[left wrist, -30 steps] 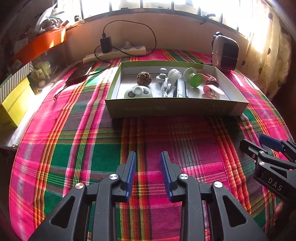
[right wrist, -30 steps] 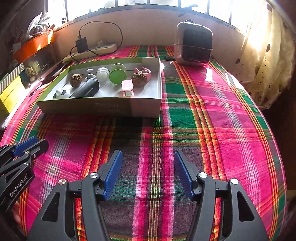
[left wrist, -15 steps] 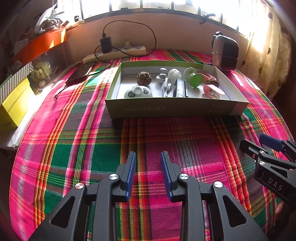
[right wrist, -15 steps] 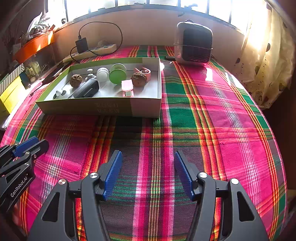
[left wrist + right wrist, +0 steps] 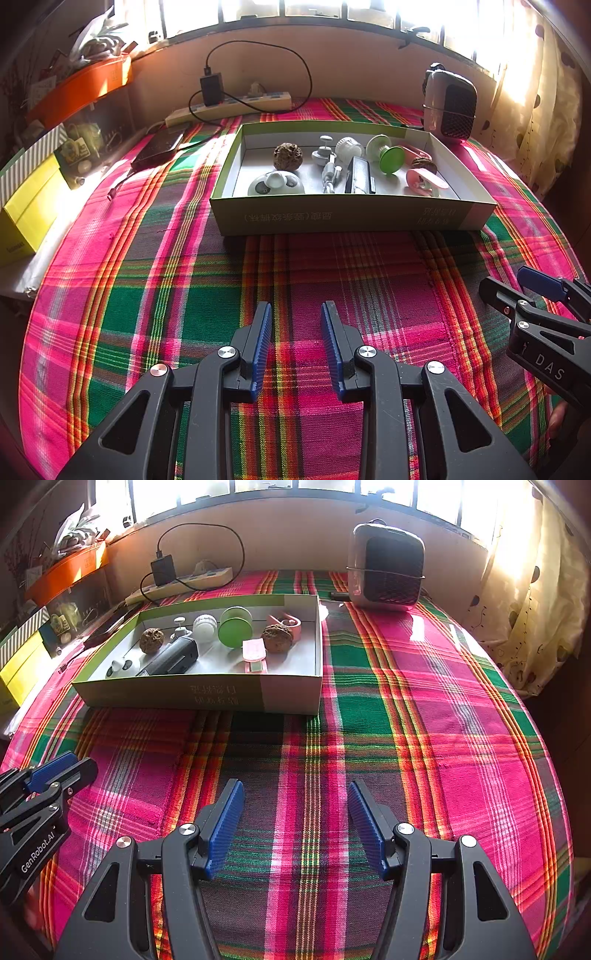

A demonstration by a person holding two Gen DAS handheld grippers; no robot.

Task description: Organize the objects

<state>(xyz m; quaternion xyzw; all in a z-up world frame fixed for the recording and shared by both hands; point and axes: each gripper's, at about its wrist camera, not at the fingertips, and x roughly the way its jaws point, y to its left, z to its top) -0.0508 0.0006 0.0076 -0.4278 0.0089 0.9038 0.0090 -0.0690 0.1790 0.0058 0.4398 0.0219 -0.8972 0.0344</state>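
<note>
Your left gripper (image 5: pixel 296 314) and right gripper (image 5: pixel 295 794) both hover with jaws apart and empty over the plaid cloth (image 5: pixel 406 738) — nothing loose lies on it. The small items already sit in the shallow box (image 5: pixel 288 698) ahead, so little seems left. Countable inside: two walnuts — (image 5: pixel 151 640) and (image 5: pixel 277 638) — one green disc (image 5: pixel 235 631).

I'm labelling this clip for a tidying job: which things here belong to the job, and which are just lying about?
Job:
- box
- walnuts
- green spool
- black device
- pink clip
- left tool, right tool, both open and empty

Lying about:
- heater
- power strip
- phone
- yellow box
</note>
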